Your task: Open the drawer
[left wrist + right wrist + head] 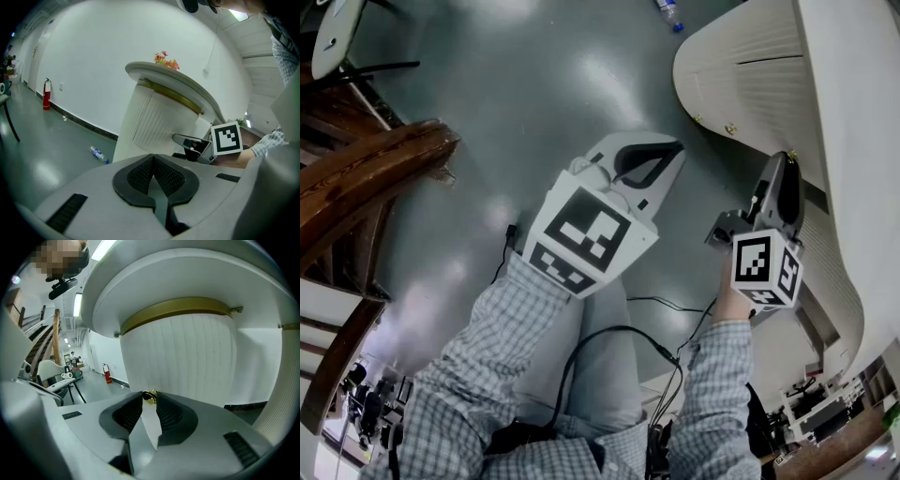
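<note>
Evidently the grasping step is in hand: the right gripper [785, 173] is pinching a small round brass knob [149, 396] at its very tips, while the left gripper [153, 161] is hovering off to the side, clenched on nothing. The drawer [187, 362] is sitting in the curved, ribbed white front of the desk [197, 268], under a brass band [178, 310], and is looking flush and shut. Next, I reckon, a straight outward pull is being called for, with the grip kept firm, since the knob is glossy, hard and tiny against the textured black pads [126, 413].
</note>
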`<state>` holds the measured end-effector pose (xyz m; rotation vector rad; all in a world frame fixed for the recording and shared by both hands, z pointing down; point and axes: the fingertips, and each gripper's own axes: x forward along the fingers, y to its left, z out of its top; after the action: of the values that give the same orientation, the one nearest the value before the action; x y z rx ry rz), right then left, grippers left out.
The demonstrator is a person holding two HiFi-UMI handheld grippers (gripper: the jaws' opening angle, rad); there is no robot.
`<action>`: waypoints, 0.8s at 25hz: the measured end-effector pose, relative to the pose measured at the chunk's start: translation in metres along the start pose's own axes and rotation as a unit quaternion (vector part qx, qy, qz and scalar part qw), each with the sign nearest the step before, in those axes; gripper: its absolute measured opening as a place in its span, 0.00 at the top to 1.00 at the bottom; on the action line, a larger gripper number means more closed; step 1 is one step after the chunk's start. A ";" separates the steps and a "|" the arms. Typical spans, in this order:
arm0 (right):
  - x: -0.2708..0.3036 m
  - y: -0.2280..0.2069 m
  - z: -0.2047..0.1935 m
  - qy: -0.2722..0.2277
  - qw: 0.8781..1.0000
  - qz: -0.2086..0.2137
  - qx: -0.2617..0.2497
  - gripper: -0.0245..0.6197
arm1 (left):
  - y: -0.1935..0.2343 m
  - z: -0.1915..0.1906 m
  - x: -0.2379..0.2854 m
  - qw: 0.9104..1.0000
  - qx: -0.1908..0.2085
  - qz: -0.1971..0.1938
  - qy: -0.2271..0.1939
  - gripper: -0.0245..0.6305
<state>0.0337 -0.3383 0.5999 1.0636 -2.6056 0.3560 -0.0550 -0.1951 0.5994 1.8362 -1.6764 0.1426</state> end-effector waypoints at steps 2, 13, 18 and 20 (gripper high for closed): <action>0.000 0.000 0.000 0.002 1.000 -0.004 -0.005 0.83 | -0.001 0.001 -0.002 1.000 0.002 -0.001 -0.001 0.96; -0.003 0.000 -0.001 0.013 0.999 -0.030 -0.004 0.83 | -0.008 0.000 -0.017 1.000 0.014 -0.008 -0.001 0.96; -0.003 0.001 -0.002 0.015 0.999 -0.036 -0.004 0.83 | -0.010 -0.001 -0.022 1.000 0.016 -0.012 -0.001 0.96; -0.003 0.000 -0.002 0.017 0.999 -0.038 -0.006 0.84 | -0.011 -0.001 -0.024 1.000 0.017 -0.013 -0.001 0.96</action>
<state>0.0363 -0.3356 0.6011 1.1393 -2.5260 0.3365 -0.0488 -0.1743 0.5850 1.8831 -1.6612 0.1584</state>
